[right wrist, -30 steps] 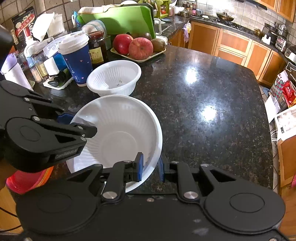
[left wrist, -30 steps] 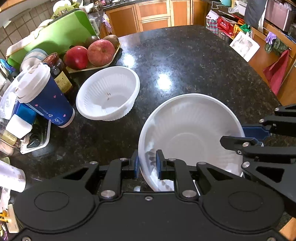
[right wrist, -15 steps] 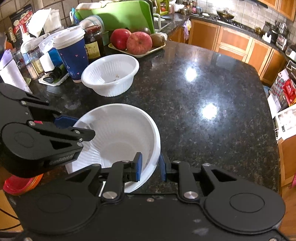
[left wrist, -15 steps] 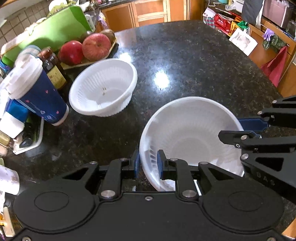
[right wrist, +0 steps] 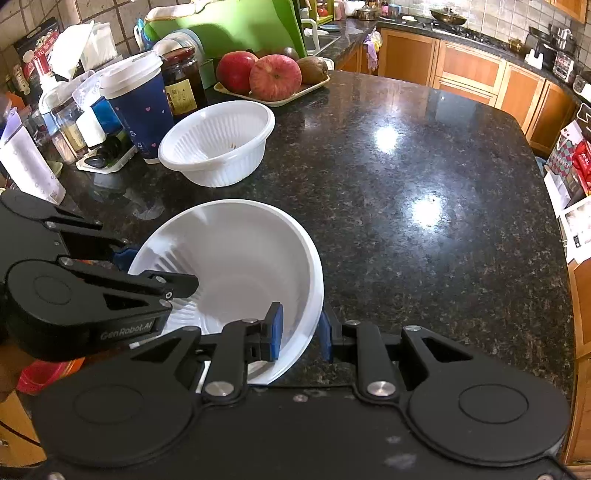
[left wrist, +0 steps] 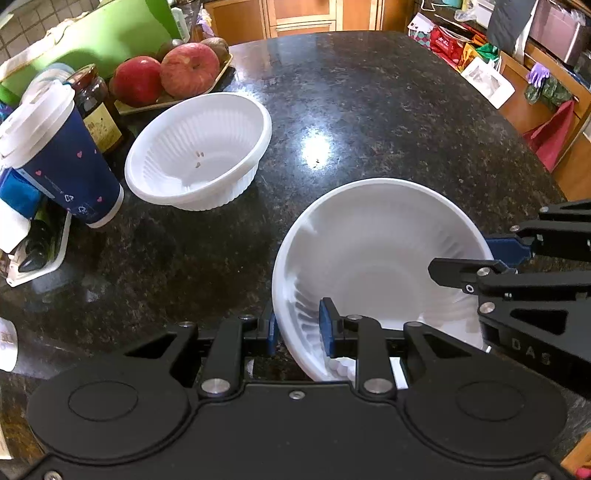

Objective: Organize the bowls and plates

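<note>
Big bowl (left wrist: pixel 376 236) sits on the dark surface (left wrist: pixel 369 110), straddled by both tools: left tool (left wrist: pixel 297 325) has just loosened its pinch, right tool (right wrist: pixel 299 330) looks barely gripping, probably for steadying.

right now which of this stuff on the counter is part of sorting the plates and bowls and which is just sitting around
Part of the job:
- large white bowl, its rim between both claws
- ribbed white bowl, standing alone on the counter

Just lying about:
- blue paper cup
- dark jar
- tray of apples
- green cutting board
</note>
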Demonstrator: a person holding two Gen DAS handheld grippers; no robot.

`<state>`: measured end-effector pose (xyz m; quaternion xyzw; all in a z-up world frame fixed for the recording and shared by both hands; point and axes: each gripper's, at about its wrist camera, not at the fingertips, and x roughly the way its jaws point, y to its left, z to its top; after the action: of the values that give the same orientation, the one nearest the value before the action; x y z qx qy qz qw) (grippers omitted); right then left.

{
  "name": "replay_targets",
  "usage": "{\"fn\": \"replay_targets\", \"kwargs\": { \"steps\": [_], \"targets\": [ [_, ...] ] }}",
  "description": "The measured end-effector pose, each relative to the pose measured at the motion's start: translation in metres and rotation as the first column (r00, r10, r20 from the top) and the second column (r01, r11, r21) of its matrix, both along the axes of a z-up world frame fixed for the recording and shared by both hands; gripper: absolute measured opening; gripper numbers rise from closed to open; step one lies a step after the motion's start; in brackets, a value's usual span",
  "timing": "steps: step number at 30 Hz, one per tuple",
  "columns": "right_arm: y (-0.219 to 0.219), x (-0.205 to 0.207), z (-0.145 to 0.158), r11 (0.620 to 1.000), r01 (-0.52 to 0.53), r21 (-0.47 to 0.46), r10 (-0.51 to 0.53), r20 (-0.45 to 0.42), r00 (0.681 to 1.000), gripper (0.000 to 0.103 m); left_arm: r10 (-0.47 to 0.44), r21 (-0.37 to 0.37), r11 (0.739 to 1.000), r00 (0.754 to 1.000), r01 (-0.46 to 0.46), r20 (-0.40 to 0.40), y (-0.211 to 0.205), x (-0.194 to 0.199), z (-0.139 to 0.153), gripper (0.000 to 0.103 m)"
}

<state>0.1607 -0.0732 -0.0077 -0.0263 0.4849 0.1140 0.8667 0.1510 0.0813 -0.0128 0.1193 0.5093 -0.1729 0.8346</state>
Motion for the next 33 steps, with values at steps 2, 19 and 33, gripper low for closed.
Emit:
{"fn": "replay_targets", "kwargs": {
  "steps": [2, 19, 33],
  "targets": [
    [-0.001, 0.000, 0.001, 1.000, 0.003, 0.002, -0.003, 0.001, 1.000, 0.023, 0.003, -0.004, 1.000, 1.000, -0.003, -0.004, 0.000, 0.000, 0.000, 0.034],
    [-0.023, -0.028, 0.004, 0.999, 0.036, -0.004, -0.036, -0.029, 0.999, 0.022, -0.051, -0.026, 0.998, 0.998, 0.051, -0.033, -0.021, -0.021, 0.002, 0.027],
    [-0.056, -0.048, 0.007, 0.993, 0.116, -0.018, -0.116, 0.004, 0.993, 0.023, -0.085, -0.025, 0.996, 0.996, 0.085, 0.007, -0.055, -0.032, 0.001, 0.030]
  ]
}}
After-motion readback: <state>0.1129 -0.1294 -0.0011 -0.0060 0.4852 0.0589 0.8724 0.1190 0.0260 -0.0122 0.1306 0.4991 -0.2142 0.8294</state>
